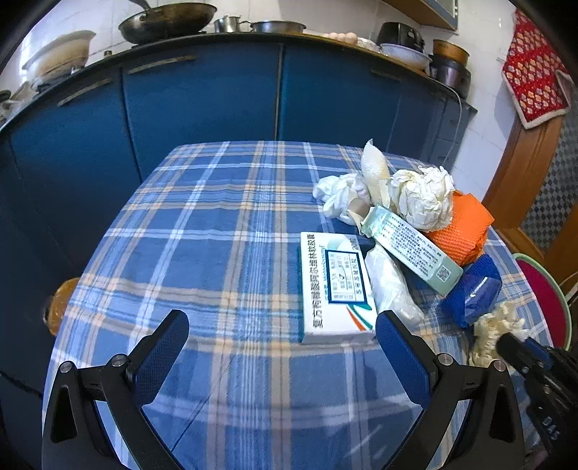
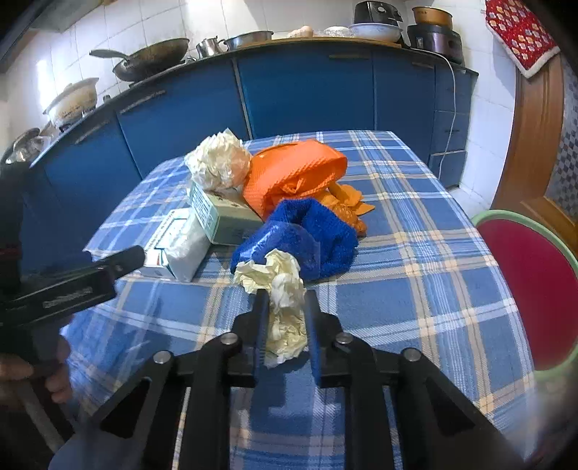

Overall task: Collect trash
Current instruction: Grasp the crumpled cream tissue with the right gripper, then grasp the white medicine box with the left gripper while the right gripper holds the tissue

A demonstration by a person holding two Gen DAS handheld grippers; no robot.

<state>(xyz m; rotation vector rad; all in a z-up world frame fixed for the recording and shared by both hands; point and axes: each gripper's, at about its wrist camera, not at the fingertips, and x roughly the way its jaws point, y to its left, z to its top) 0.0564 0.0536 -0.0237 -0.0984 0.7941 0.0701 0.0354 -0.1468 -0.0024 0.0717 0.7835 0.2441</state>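
Observation:
A heap of trash lies on the blue plaid table (image 1: 216,235): a white medicine box (image 1: 334,285), a pale green box (image 1: 412,249), crumpled white paper (image 1: 422,197), orange netting (image 1: 460,226) and blue netting (image 1: 473,289). My left gripper (image 1: 281,330) is open and empty, just short of the white box. My right gripper (image 2: 287,300) is shut on a cream crumpled tissue (image 2: 285,307) in front of the blue netting (image 2: 310,235); the tissue also shows in the left wrist view (image 1: 495,332).
Blue kitchen cabinets (image 1: 202,97) stand behind the table, with a wok (image 1: 166,21) and pots on the counter. A red stool (image 2: 534,289) with a green rim stands at the table's right side. A wooden door (image 2: 534,144) is at far right.

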